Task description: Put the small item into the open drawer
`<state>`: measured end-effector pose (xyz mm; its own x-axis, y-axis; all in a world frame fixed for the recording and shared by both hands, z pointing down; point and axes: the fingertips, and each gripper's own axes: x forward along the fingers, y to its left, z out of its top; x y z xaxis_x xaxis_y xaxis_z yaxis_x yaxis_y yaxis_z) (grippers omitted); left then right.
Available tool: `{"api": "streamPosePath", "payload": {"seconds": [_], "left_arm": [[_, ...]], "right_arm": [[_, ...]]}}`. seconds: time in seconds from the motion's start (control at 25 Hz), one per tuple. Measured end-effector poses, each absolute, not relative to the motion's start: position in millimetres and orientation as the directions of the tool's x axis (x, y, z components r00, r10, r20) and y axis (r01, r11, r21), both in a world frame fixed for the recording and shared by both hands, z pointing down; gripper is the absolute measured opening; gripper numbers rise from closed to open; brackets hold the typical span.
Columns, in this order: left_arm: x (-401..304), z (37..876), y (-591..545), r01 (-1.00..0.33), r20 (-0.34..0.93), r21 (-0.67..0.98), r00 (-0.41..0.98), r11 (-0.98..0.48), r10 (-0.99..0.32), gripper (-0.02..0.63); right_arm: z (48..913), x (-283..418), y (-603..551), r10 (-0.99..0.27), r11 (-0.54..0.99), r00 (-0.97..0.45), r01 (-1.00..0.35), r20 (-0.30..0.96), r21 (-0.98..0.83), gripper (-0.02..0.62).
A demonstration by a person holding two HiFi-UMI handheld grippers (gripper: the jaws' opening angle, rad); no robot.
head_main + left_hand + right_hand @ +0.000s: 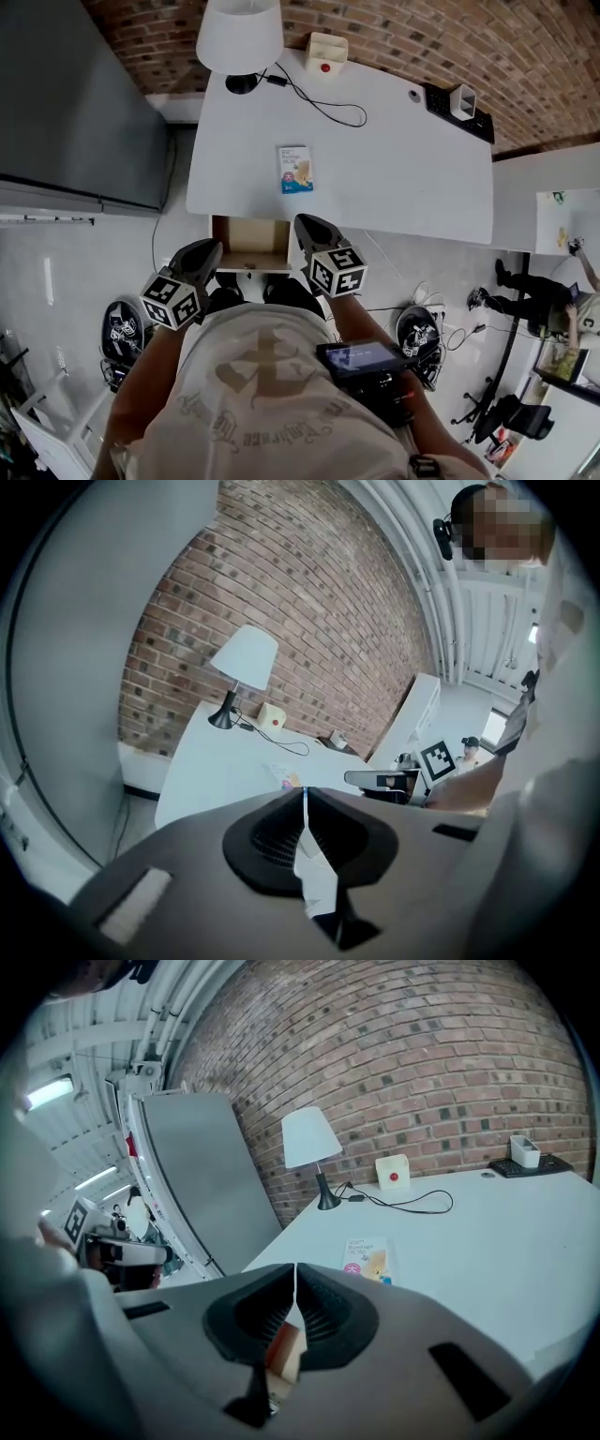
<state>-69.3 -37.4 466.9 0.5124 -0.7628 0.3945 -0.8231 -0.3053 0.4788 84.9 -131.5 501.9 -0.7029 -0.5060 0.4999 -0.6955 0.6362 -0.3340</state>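
A small flat box [295, 169] with blue and pink print lies on the white table [403, 178], just beyond the open wooden drawer [250, 242] at the table's near edge. The same box [367, 1259] shows in the right gripper view, and its corner [286, 778] peeks over the jaws in the left gripper view. My left gripper [208, 249] hangs at the drawer's left side, its jaws shut and empty. My right gripper [307, 226] sits at the drawer's right corner, near the box, jaws shut with nothing between them.
A white lamp [240, 37] stands at the table's far left, with a cable [319, 103] running across to a small cream box with a red button [325, 52]. A dark keyboard with a white holder [459, 108] lies at the far right. A grey cabinet [75, 103] flanks the left.
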Motion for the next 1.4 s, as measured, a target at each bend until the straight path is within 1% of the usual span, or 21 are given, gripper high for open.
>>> {"api": "streamPosePath", "payload": {"seconds": [0.32,0.4,0.6,0.84,1.16,1.4], "left_arm": [[-85,470,-37,-0.827,0.399,0.484,0.500,-0.287,-0.769,0.015],[-90,471,-35,-0.832,0.402,0.482,0.490,-0.275,-0.774,0.015],[-97,470,-31,-0.843,0.405,0.474,0.464,-0.253,-0.788,0.015],[-108,466,-24,-0.858,0.411,0.468,0.425,-0.213,-0.806,0.015],[-111,479,-2,-0.866,0.451,0.478,0.386,-0.147,-0.804,0.015],[-112,480,3,-0.870,0.463,0.475,0.373,-0.130,-0.804,0.015]], "right_arm": [[520,78,-157,-0.536,0.610,-0.637,-0.746,0.555,-0.267,0.014],[525,75,-164,-0.537,0.603,-0.621,-0.756,0.570,-0.254,0.093],[539,75,-176,-0.547,0.570,-0.578,-0.787,0.606,-0.235,0.149],[557,79,-184,-0.543,0.518,-0.522,-0.825,0.658,-0.226,0.190],[583,70,-196,-0.496,0.525,-0.497,-0.825,0.712,-0.210,0.247],[592,72,-212,-0.505,0.500,-0.467,-0.844,0.726,-0.194,0.273]]}}
